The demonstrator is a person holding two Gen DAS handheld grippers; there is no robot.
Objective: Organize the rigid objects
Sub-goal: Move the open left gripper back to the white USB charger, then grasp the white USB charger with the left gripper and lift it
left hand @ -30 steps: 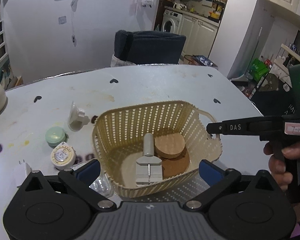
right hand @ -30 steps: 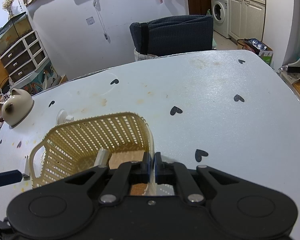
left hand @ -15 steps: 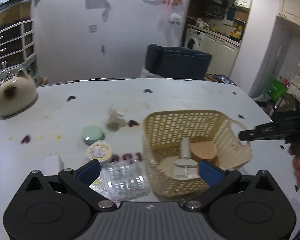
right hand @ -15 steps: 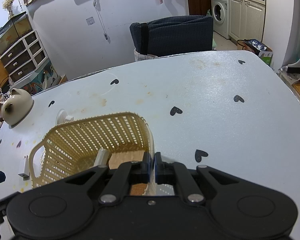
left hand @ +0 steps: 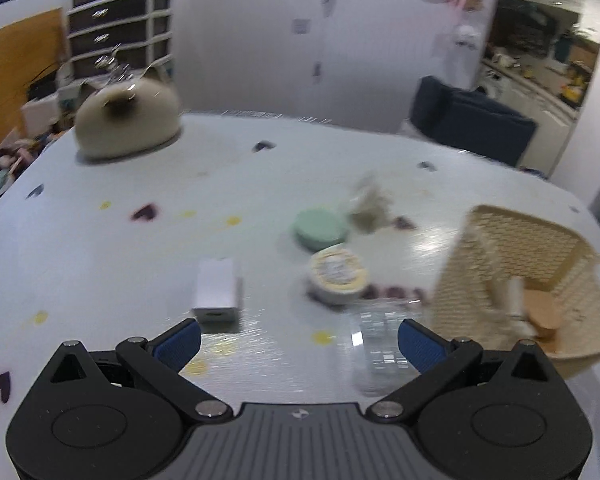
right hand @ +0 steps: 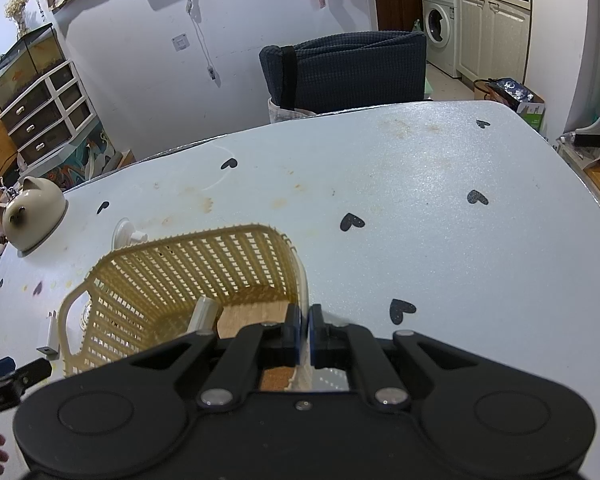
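Note:
My right gripper is shut on the near right rim of the cream woven basket, which holds cork discs and a grey-white tool. My left gripper is open and empty, low over the table left of the basket. The left wrist view is blurred. Ahead of its fingers lie a white charger block, a round tin with a yellow label, a green round tin and a beige suction hook. A clear plastic case lies by its right fingertip.
A cat-shaped ceramic piece sits at the table's far left corner. A dark blue chair stands behind the white table with heart marks. The left gripper's finger shows at the lower left of the right wrist view.
My left gripper has swung left and down, away from the basket toward the loose items on the table, still open. The right gripper and basket have not moved.

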